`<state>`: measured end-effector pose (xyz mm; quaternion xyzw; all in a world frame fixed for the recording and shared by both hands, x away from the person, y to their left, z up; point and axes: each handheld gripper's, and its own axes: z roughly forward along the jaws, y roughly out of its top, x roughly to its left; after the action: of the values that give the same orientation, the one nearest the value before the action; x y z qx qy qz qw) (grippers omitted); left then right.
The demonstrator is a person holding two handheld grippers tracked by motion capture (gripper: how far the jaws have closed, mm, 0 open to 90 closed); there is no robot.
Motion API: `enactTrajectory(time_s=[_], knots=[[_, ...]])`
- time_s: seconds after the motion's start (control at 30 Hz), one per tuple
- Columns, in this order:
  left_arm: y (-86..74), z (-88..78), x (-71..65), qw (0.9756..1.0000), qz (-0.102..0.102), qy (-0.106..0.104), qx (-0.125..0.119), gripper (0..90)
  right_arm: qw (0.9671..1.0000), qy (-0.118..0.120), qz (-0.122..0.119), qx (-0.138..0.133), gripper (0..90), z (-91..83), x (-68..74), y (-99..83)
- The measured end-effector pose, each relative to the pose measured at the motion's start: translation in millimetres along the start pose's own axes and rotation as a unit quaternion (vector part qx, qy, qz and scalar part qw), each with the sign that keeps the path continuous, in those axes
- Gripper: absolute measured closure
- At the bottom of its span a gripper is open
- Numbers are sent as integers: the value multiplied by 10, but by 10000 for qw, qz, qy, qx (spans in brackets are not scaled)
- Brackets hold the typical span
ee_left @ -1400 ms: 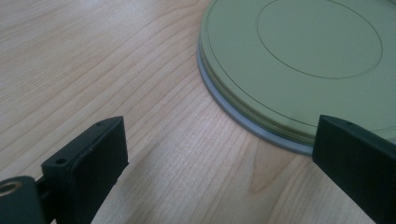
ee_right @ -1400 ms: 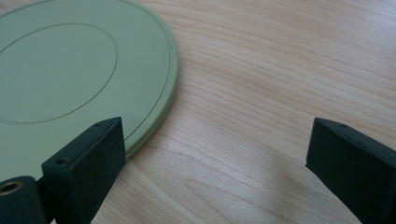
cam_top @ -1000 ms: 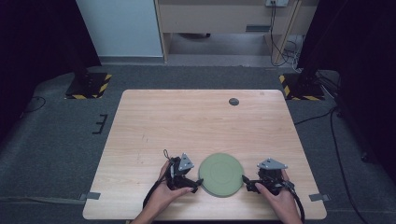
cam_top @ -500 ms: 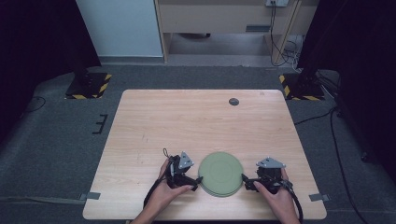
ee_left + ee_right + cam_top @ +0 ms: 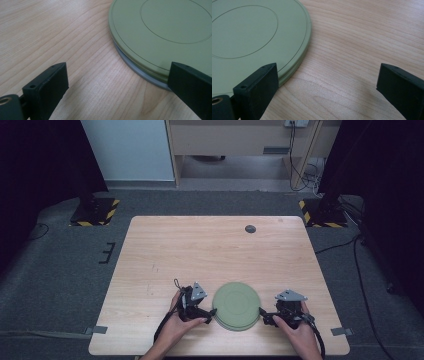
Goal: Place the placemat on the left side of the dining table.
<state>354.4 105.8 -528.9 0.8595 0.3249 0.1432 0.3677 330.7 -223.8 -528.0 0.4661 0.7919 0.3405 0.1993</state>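
Note:
A round olive-green disc (image 5: 236, 304) lies flat near the front edge of the wooden table (image 5: 200, 250). In the left gripper view a grey rim (image 5: 140, 71) shows under the disc (image 5: 162, 32). My left gripper (image 5: 212, 312) sits at the disc's left edge, open (image 5: 117, 82), its right jaw over the rim. My right gripper (image 5: 263, 315) is at the disc's right edge. Its jaws have just been closing a little but stand wide and open (image 5: 327, 82). Between them are bare wood and the edge of the disc (image 5: 249, 37), and nothing is pressed.
A small dark round thing (image 5: 250, 228) lies near the table's far edge. Two yellow-and-black striped stand bases (image 5: 95, 212) (image 5: 320, 215) sit on the grey floor beyond the far corners. Grey tape marks (image 5: 341, 331) sit by the front corners.

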Motion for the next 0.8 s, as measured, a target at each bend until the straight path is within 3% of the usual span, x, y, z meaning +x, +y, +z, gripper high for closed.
enactTrajectory(time_s=[0.3,0.57,0.8], knots=[[27,27,11,10000,20,74,3,10,9999,-121,-43,-10,32,27,7,16],[66,50,34,9998,11,194,-14,3,9996,-256,96,-55,17,79,-14,49],[65,52,28,9998,10,219,-37,8,9998,-159,44,-58,49,42,24,37]])
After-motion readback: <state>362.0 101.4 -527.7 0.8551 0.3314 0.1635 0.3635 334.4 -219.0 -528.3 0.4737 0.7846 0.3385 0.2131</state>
